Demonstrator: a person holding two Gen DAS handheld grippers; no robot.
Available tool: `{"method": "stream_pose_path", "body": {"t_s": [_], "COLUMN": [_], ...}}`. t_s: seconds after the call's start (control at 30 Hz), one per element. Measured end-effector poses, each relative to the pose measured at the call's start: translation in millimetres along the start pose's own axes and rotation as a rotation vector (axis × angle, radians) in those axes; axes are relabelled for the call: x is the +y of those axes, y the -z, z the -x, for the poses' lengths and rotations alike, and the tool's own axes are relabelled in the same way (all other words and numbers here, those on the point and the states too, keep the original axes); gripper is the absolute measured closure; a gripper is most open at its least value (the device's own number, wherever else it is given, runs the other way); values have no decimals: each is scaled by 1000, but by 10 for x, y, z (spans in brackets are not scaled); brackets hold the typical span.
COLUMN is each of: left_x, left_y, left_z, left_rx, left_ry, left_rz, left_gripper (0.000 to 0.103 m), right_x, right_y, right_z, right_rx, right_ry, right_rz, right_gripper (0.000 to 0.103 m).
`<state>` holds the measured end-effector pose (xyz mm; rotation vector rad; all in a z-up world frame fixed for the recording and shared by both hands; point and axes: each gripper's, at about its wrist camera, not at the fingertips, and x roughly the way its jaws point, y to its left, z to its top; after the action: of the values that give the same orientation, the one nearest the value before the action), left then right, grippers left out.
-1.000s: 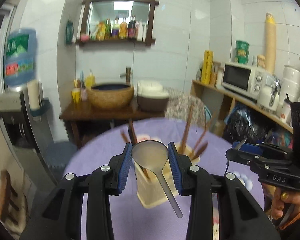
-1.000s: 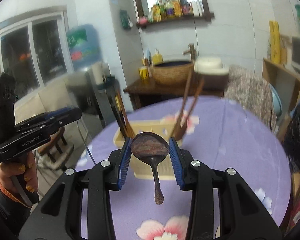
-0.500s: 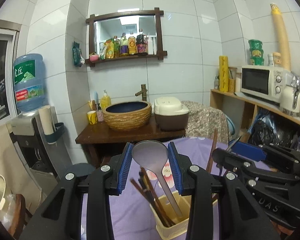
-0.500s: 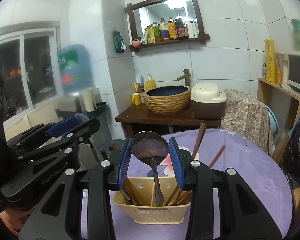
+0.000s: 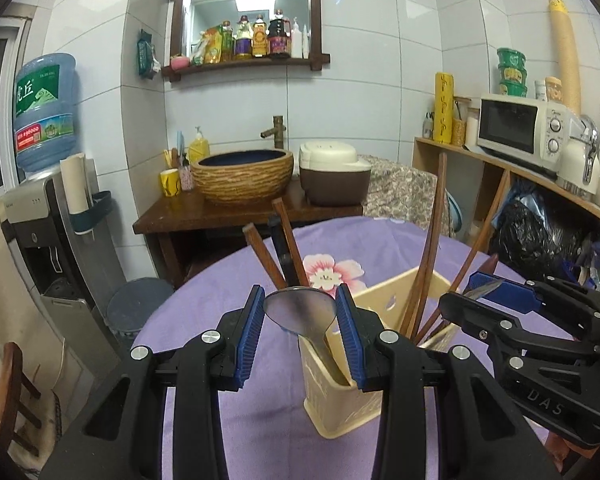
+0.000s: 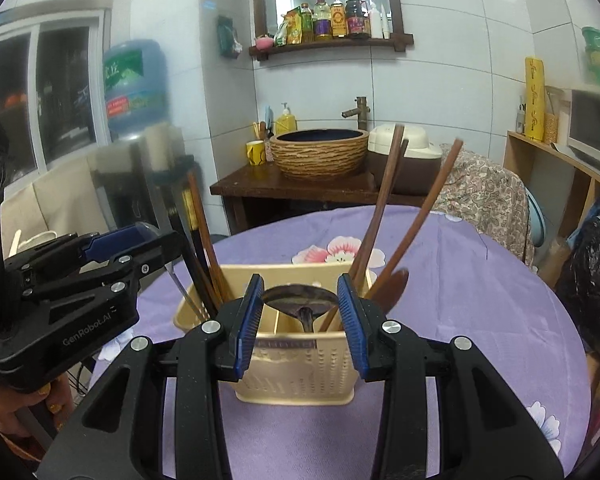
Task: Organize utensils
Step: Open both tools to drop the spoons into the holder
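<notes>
A cream plastic utensil holder [image 6: 300,360] [image 5: 340,404] stands on the purple flowered tablecloth [image 6: 480,300]. It holds several brown chopsticks [image 6: 380,216] [image 5: 432,240] and a wooden spoon [image 6: 392,284]. My left gripper [image 5: 300,312] is shut on the bowl of a steel spoon [image 5: 300,312], whose handle reaches down into the holder's near compartment. My right gripper [image 6: 300,300] is shut on the bowl of a dark spoon [image 6: 300,300], its handle dipping into the holder's middle compartment. Each gripper also shows in the other's view, the right gripper [image 5: 472,292] at right, the left gripper [image 6: 152,244] at left.
Behind the round table stand a wooden washstand [image 5: 220,216] with a woven basin [image 5: 242,176] and a rice cooker [image 5: 332,176]. A shelf with a microwave [image 5: 520,128] runs along the right wall. A water dispenser [image 5: 44,216] and a bin [image 5: 140,304] stand at left.
Both grippers have come down over the holder, and each spoon's handle has gone from hanging above it to reaching inside a compartment. Both stay shut on their spoons.
</notes>
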<state>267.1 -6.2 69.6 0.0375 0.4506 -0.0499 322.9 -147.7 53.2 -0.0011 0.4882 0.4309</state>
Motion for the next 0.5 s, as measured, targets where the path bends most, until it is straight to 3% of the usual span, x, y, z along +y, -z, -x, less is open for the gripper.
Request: {"method": "stream_pose_path", "body": {"t_s": [0.3, 0.5], "left_x": [-36, -2], "left_y": [97, 104], "left_z": [-26, 79], "left_rx": [19, 3], "left_ry": [0, -5], "left_rz": [-30, -27], "left_gripper": [65, 60], "right_x": [7, -70], "right_y": [125, 149], "right_z": [-69, 68], "right_rx": [27, -1], "right_ry": [33, 26], "right_rz": [37, 13], "right_gripper": [63, 49]}}
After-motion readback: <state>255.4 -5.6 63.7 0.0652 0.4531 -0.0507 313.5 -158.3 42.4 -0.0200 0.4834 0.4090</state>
